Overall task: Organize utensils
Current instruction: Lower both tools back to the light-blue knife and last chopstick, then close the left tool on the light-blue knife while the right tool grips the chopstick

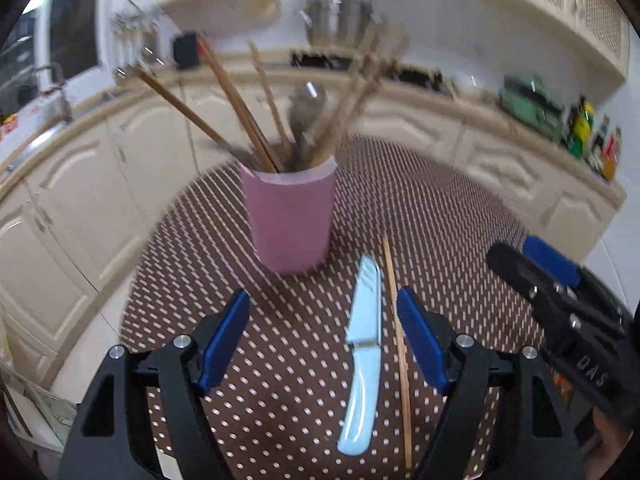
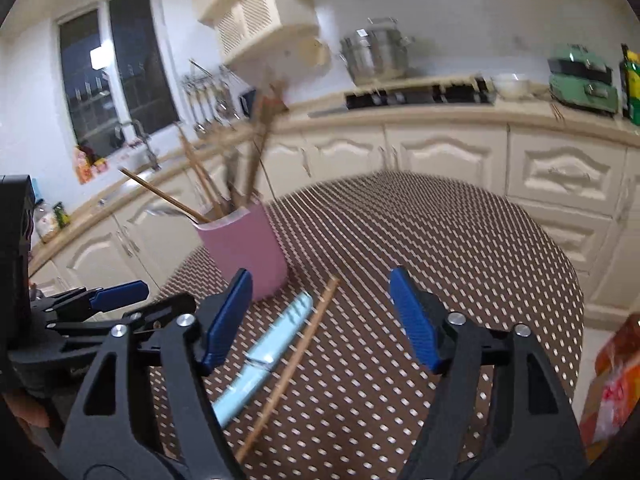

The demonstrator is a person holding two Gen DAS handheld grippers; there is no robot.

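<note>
A pink cup [image 1: 289,216] [image 2: 244,252] stands on the dotted brown table [image 1: 440,208] [image 2: 440,248], stuffed with several wooden chopsticks [image 1: 240,108] [image 2: 204,184] and a blurred grey utensil. In front of it lie a pale blue knife [image 1: 362,356] [image 2: 264,356] and one loose chopstick [image 1: 398,344] [image 2: 296,364], side by side. My left gripper [image 1: 323,308] [image 2: 120,294] hovers open above them, nothing between its blue pads. Just to their right my right gripper [image 2: 322,294] [image 1: 536,260] is open and empty.
Cream kitchen cabinets and a counter run behind the table. On the counter are a steel pot [image 2: 376,56], a hob [image 2: 420,96], a green appliance [image 2: 580,80] and bottles [image 1: 592,140]. A sink with a tap [image 2: 140,140] sits under the window. An orange bag [image 2: 612,380] lies at the right.
</note>
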